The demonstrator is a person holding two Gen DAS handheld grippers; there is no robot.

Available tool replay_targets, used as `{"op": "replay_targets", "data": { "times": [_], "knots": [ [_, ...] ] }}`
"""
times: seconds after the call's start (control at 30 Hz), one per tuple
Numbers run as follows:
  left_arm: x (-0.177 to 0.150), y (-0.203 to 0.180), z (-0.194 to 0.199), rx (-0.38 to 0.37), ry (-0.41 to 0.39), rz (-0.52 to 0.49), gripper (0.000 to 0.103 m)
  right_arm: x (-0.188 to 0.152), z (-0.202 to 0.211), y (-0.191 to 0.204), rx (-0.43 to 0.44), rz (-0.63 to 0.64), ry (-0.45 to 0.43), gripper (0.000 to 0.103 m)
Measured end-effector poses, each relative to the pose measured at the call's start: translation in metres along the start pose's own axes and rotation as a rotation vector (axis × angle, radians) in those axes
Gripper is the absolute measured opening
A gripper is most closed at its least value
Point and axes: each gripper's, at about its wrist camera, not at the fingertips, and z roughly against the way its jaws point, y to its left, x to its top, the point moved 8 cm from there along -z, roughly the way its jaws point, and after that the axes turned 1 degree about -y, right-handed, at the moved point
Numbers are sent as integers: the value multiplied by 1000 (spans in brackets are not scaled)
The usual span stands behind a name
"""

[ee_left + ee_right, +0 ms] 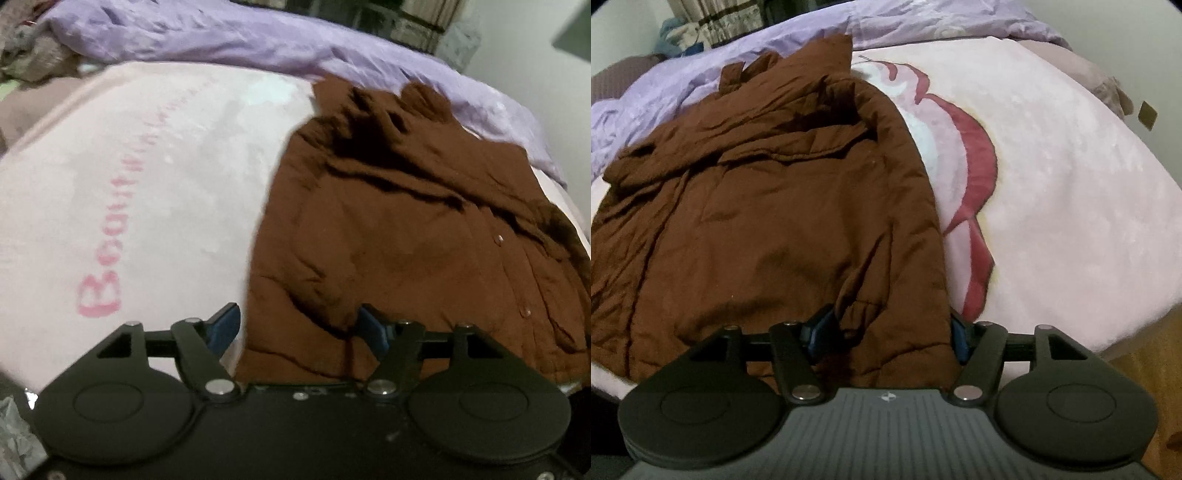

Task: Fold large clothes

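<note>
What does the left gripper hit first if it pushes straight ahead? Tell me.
Most likely the brown coat: its near hem already lies between the open fingers of the left gripper. The pink blanket lies just left of that line; depth is uncertain.

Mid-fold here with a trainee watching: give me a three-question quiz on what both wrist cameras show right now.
1. True or false: the padded brown jacket lies on the pale pink plush blanket.
2. Multiple choice: what lies crumpled at the far side, beyond the jacket? A) a lilac quilt B) a green towel C) a black coat.
3. Fill in: both the left gripper and the right gripper have their blue fingers spread ____, with the jacket's near hem between them.

Key: 1 true; 2 A, the lilac quilt; 3 open.
</note>
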Motion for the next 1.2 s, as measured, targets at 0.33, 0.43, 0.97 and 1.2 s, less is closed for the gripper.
{"op": "replay_targets", "data": {
  "times": [0.33,0.43,0.97,1.2],
  "knots": [
    [-9,-10,-35,-3,57,-1,77,4,-6,6,-21,-5,-25,51],
    [-6,-16,-33,-6,45,-7,27,4,-1,5,30,-44,-31,16],
    [150,-61,-17,20,-147,-44,8,155,29,40,179,-156,-261,13],
    [229,-84,-55,44,-181,-33,8,246,-8,53,178,-173,-299,13]
  ]
}}
